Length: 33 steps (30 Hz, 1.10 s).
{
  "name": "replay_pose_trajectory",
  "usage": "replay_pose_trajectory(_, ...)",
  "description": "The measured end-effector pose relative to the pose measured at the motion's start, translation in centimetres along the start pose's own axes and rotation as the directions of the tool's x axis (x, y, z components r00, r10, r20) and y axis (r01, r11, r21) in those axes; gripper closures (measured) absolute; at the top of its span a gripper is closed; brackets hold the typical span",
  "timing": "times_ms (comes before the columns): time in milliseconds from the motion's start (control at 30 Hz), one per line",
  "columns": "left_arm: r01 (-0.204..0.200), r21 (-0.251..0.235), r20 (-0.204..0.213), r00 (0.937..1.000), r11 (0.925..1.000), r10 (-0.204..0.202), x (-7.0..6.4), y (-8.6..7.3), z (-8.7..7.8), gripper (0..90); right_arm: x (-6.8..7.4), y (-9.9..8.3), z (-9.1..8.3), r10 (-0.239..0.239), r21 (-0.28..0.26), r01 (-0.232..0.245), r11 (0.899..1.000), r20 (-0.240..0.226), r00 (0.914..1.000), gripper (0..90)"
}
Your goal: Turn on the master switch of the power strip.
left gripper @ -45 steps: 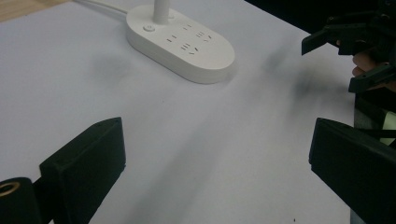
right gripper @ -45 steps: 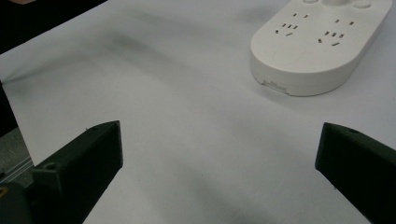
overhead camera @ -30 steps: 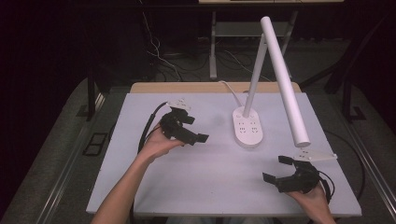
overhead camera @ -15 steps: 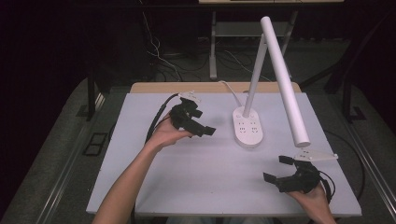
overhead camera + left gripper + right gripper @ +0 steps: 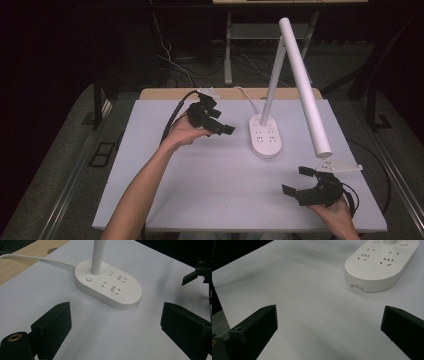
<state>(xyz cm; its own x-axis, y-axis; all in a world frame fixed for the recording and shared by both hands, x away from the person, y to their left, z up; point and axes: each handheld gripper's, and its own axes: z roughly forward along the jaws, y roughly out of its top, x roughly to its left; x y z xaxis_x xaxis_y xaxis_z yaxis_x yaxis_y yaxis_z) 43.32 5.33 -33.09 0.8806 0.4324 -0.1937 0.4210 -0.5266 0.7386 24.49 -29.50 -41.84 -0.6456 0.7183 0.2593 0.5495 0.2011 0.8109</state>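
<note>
Lamp base (image 5: 265, 136), an oval white block with sockets on top, sits right of centre in the high view, its long axis running toward the lower edge of the frame. My left claw (image 5: 220, 121) hangs just left of it, jaws spread and empty; in the left gripper view the base (image 5: 108, 285) lies dead ahead between the jaws, power button (image 5: 88, 279) facing me. My right claw (image 5: 301, 181) is released too, low at the lower right, well apart from the base. I judge the left the nearer one for a reach. The stem (image 5: 272, 83) and slanting lamp head (image 5: 305, 85) overhang the right side, so approach from the left has open surface (image 5: 200, 190); the cord (image 5: 37, 259) trails off toward the back edge.
</note>
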Motion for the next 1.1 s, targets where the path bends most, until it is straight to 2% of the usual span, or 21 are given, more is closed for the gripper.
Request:
replay_pose_trajectory(200, 0.014, 0.0, -0.006, 0.9999, 0.9999, -0.014, 0.6, 0.7, 0.8, 12.8, 0.0, 0.0, 0.0, 0.002, 0.002, -0.002, 1.0, -0.001, 1.0, 0.2)
replay_pose_trajectory(333, 0.024, 0.018, 0.002, 0.9997, 0.9995, -0.024, 1.1, 1.3, 1.4, 14.4, 0.0, 0.0, 0.0, 0.002, 0.003, -0.002, 1.0, -0.003, 1.0, 0.2)
replay_pose_trajectory(433, 0.005, 0.024, -0.001, 1.0, 0.9997, -0.005, 1.3, 1.9, 1.9, 16.4, 0.0, 0.0, 0.0, -0.002, 0.001, 0.002, 1.0, -0.004, 1.0, 0.2)
replay_pose_trajectory(500, 0.02, 0.023, -0.001, 0.9998, 0.9995, -0.02, 1.3, 2.3, 2.2, 18.9, -0.1, 0.0, 0.0, -0.003, 0.0, 0.003, 1.0, -0.006, 1.0, 0.2)
replay_pose_trajectory(533, 0.012, 0.036, 0.0, 0.9999, 0.9993, -0.012, 1.4, 2.4, 2.3, 20.1, -0.1, 0.0, 0.0, -0.007, -0.002, 0.007, 1.0, -0.005, 1.0, 0.2)
replay_pose_trajectory(700, 0.035, 0.014, -0.023, 0.9991, 0.9993, -0.035, 1.7, 3.1, 3.1, 27.5, -0.1, 0.0, 0.0, -0.002, -0.003, 0.002, 1.0, -0.006, 1.0, 0.2)
replay_pose_trajectory(800, 0.038, 0.002, -0.035, 0.9987, 0.9993, -0.038, 1.8, 3.4, 3.6, 32.1, -0.1, 0.0, 0.0, 0.0, -0.003, 0.0, 1.0, -0.008, 1.0, 0.2)
replay_pose_trajectory(833, 0.024, -0.001, -0.044, 0.9987, 0.9997, -0.024, 2.0, 3.5, 4.1, 33.4, -0.1, 0.0, 0.0, 0.0, -0.003, 0.0, 1.0, -0.008, 1.0, 0.2)
replay_pose_trajectory(900, 0.033, -0.001, -0.047, 0.9984, 0.9995, -0.033, 2.0, 3.5, 4.2, 35.0, -0.1, 0.0, 0.0, 0.0, -0.003, 0.0, 1.0, -0.008, 1.0, 0.2)
replay_pose_trajectory(967, 0.056, -0.009, -0.047, 0.9973, 0.9984, -0.057, 1.8, 3.6, 4.7, 40.5, -0.1, 0.0, 0.0, -0.001, -0.001, 0.001, 1.0, -0.007, 1.0, 0.2)
replay_pose_trajectory(1033, 0.042, -0.015, -0.045, 0.9981, 0.999, -0.042, 2.0, 3.8, 5.4, 43.0, -0.1, 0.0, -0.1, -0.001, 0.0, 0.001, 1.0, -0.009, 1.0, 0.2)
replay_pose_trajectory(1100, 0.052, -0.02, -0.047, 0.9975, 0.9984, -0.053, 1.9, 3.9, 5.9, 45.5, -0.1, 0.0, 0.0, -0.003, -0.004, 0.003, 1.0, -0.007, 1.0, 0.2)
